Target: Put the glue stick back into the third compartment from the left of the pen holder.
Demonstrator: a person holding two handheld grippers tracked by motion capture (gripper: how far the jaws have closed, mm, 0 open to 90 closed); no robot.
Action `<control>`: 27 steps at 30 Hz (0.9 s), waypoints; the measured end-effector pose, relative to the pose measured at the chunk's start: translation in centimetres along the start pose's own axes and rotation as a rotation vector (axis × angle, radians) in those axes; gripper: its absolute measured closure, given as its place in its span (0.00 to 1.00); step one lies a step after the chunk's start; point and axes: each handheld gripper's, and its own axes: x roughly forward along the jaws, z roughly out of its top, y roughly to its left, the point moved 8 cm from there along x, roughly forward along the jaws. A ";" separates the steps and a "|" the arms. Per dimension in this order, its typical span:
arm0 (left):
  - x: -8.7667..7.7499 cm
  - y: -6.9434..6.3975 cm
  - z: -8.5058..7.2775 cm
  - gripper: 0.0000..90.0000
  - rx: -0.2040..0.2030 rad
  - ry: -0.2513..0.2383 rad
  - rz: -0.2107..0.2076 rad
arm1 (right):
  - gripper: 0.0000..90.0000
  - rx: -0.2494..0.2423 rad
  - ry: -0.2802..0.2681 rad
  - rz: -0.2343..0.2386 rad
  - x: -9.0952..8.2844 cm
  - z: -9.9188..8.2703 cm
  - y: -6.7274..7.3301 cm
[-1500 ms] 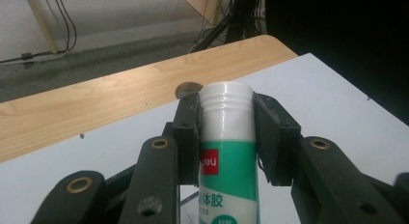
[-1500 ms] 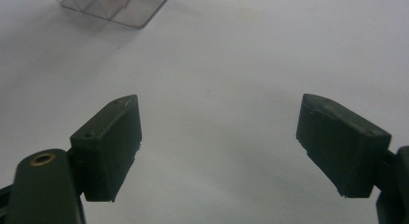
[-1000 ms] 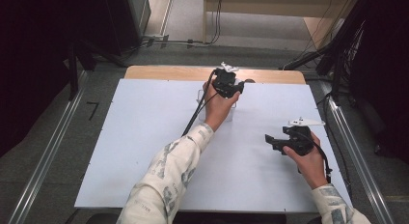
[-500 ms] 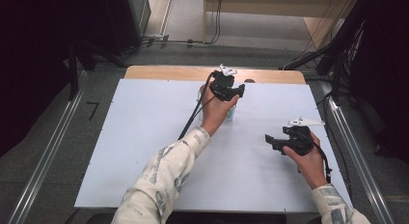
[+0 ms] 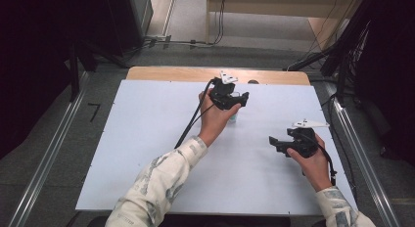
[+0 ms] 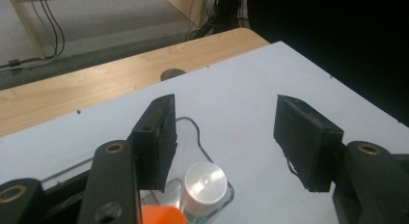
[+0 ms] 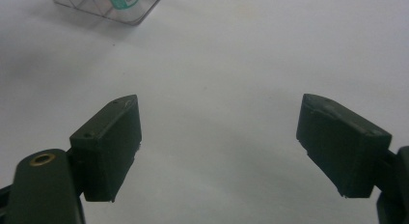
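Observation:
A small clear container (image 6: 202, 200) stands on the white table top (image 5: 147, 139) and holds a white-capped bottle (image 6: 205, 181) with a teal label (image 5: 233, 117); an orange piece (image 6: 163, 216) shows beside it. My left gripper (image 5: 242, 96) hovers just above the container. Its jaws have just been opening and now stand open (image 6: 226, 125), with nothing pressed between the pads. Lower right on the table, my right gripper (image 5: 275, 142) points left. It is open (image 7: 219, 137) over bare table, and the container (image 7: 108, 4) lies ahead of it.
A wooden strip (image 5: 176, 73) with a round hole (image 6: 172, 74) runs along the table's far edge. Metal rails (image 5: 49, 158) flank the table on both sides. Cables (image 5: 195, 42) lie on the floor beyond, and dark equipment stands at the left and right.
My left gripper has drawn back slightly toward the person and its jaws have spread apart. The teal-labelled bottle now shows below the hand. The right gripper has stayed put.

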 end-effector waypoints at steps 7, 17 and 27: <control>-1.4 -0.5 -0.8 0.43 0.016 -0.013 -0.012 | 0.16 -0.001 0.003 -0.001 0.1 -0.1 0.0; -3.5 -1.5 -2.4 0.42 0.026 -0.011 -0.054 | 0.16 -0.001 0.005 -0.005 0.1 -0.1 -0.1; -5.8 -1.4 -4.8 0.38 0.031 -0.009 -0.070 | 0.16 0.002 0.005 -0.008 0.0 -0.2 -0.1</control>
